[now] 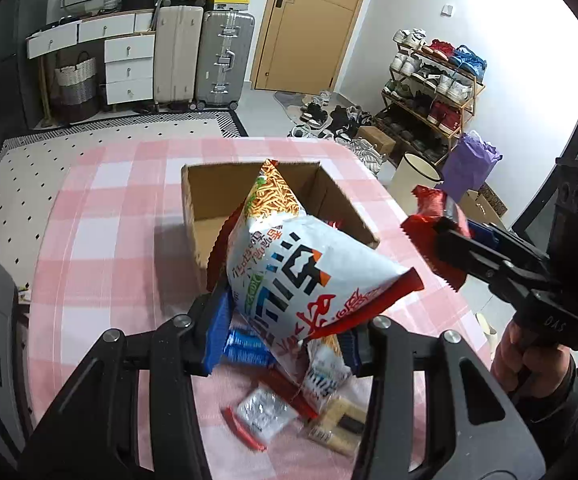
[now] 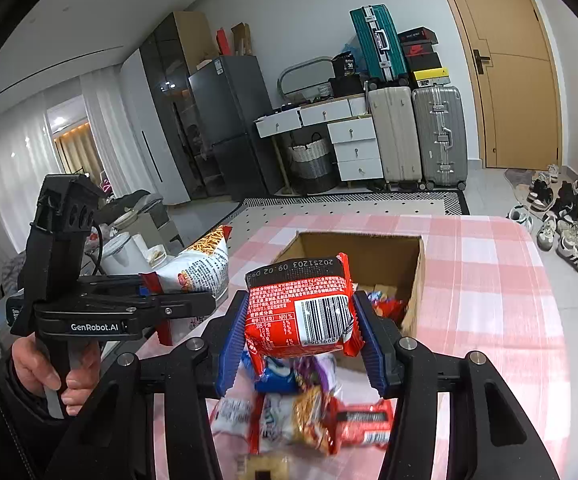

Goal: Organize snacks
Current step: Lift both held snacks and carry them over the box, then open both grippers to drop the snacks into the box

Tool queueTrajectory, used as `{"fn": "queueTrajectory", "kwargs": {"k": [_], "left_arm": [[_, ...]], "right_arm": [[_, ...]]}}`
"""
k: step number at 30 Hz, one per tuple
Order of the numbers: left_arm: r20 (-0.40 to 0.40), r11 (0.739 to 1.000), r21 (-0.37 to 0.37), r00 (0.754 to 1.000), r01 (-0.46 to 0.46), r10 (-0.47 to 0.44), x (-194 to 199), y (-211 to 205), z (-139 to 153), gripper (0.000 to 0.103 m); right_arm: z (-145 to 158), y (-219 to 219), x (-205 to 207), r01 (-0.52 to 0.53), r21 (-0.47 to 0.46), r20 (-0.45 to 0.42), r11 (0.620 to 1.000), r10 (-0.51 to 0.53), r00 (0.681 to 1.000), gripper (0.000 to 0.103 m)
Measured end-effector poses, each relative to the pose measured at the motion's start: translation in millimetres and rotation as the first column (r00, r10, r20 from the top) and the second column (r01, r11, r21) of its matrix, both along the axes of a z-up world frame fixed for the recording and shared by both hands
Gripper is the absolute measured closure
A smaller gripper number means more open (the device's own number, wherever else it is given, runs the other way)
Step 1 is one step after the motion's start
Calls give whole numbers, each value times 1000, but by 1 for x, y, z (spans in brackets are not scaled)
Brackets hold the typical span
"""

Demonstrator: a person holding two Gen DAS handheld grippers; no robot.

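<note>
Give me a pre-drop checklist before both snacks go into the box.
1. Left tongs clamped on the noodle bag: ok.
2. Right tongs clamped on the red pack: ok.
3. Box open on top: ok.
4. Room left in box: ok, the part of the floor in view is bare, with a few snacks at one side.
5. Noodle bag over the opening: cannot tell.
6. Loose snacks left on the table: not ok, several remain.

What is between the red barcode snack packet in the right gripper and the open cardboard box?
Nothing visible. The right gripper holds the red barcode snack packet just short of the open cardboard box, whose top is uncovered. The left gripper, holding the large white noodle-snack bag, is off to the side.
</note>
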State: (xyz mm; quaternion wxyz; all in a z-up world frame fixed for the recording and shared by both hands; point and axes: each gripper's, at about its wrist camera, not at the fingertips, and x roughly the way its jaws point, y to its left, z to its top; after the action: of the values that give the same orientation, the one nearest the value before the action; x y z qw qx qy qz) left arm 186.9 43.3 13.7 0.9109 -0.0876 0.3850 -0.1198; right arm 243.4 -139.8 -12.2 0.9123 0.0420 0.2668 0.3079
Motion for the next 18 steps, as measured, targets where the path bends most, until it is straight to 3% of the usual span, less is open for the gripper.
{"fn": "queueTrajectory", "kwargs": {"k": [4, 13, 18], "left_arm": [[-32, 1000, -17, 999, 1, -2, 24, -3, 11, 60], [-30, 1000, 14, 999, 15, -14, 76, -14, 36, 60], [-25, 999, 47, 1000, 3, -1, 102, -16, 36, 60]], "right_arm": [[11, 5, 15, 5, -23, 13, 1000, -5, 1000, 51], [24, 11, 50, 0, -19, -6, 1000, 0, 1000, 51], [28, 16, 68, -1, -41, -1, 999, 0, 1000, 51]]}}
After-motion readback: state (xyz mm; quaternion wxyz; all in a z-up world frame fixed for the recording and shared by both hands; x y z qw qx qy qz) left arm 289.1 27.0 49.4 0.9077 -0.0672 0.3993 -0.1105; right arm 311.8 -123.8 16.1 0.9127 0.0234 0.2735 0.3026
